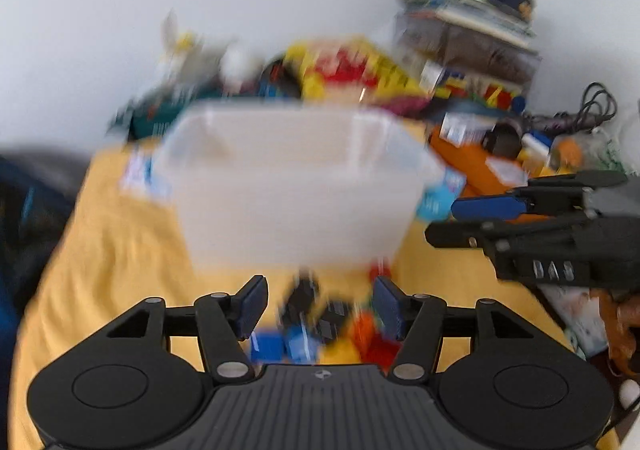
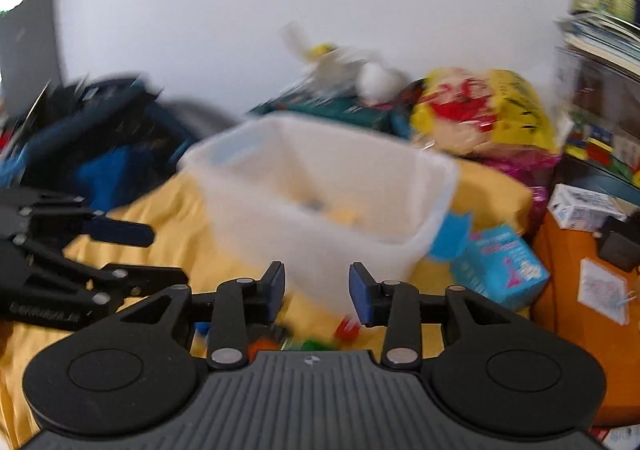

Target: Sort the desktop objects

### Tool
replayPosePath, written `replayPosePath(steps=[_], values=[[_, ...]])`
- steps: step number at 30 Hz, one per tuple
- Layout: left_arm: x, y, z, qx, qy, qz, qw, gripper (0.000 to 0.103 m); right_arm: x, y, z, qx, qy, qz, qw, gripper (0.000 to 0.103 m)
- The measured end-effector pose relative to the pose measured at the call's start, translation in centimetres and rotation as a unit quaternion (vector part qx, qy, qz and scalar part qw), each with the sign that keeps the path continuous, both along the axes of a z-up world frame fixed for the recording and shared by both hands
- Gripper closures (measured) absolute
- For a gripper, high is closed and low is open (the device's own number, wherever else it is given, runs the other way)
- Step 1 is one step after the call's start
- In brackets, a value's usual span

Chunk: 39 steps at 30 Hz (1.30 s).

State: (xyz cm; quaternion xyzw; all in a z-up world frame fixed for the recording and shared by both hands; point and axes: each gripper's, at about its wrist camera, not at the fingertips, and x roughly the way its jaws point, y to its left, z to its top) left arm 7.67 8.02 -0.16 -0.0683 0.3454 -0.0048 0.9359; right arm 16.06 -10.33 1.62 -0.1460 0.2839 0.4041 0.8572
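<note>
While both views were smeared by blur, you could still make out the main shapes on the yellow cloth [image 1: 120, 250] covering the desk. Small coloured blocks [image 1: 352, 338] lay in a loose heap just ahead of your left gripper [image 1: 320, 308], partly cut off by its body, and their exact shapes were too blurred to tell. In the right wrist view the same blocks [image 2: 320, 334] showed only as red, green and orange smudges, partly hidden behind your right gripper [image 2: 317, 292].

Your left gripper was held low and level over the cloth, jaws wide apart and holding nothing. Your right gripper, seen from the left wrist view [image 1: 448, 224] entering sideways from the right edge, was also held low; its jaws stood apart and held nothing.

A translucent white bin [image 1: 288, 190] stood upright on the cloth, just beyond the blocks and directly ahead of both grippers. Something pale and yellow lay inside it in the right wrist view [image 2: 336, 214], too blurred to name. A light blue box [image 2: 500, 266] lay just right of the bin, with a yellow bag [image 2: 488, 110] behind it near the wall.
</note>
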Motion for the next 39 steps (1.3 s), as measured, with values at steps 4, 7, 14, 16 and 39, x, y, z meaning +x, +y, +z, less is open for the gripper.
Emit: replayPosePath(steps=[4,7,14,16,39], values=[[-0.8,-1.3,-3.3,-0.039,0.057,0.005,0.9976,0.041,-1.8,-0.2,-3.6,-0.045,0.034,0.018,0.998,0.063],[-1.5,-2.4,-4.2,-0.023,0.067,-0.007,0.9975,0.041,-0.9,-0.7,-5.8,-0.051,0.076,-0.008,0.996,0.063],[-1.8,-3.8,-5.8,-0.029,0.097,-0.015,0.9947,0.041,3.6,-0.1,-8.4,0.001,0.195,-0.048,0.980,0.062],[-1.5,-4.1,-6.2,-0.039,0.106,-0.016,0.9935,0.041,3.5,0.8,-9.2,-0.022,0.191,-0.036,0.981,0.065],[-3.0,-2.2,-6.3,-0.219,0.085,-0.041,0.9712,0.043,-3.0,-5.5,-6.2,-0.010,0.144,-0.023,0.989,0.076]])
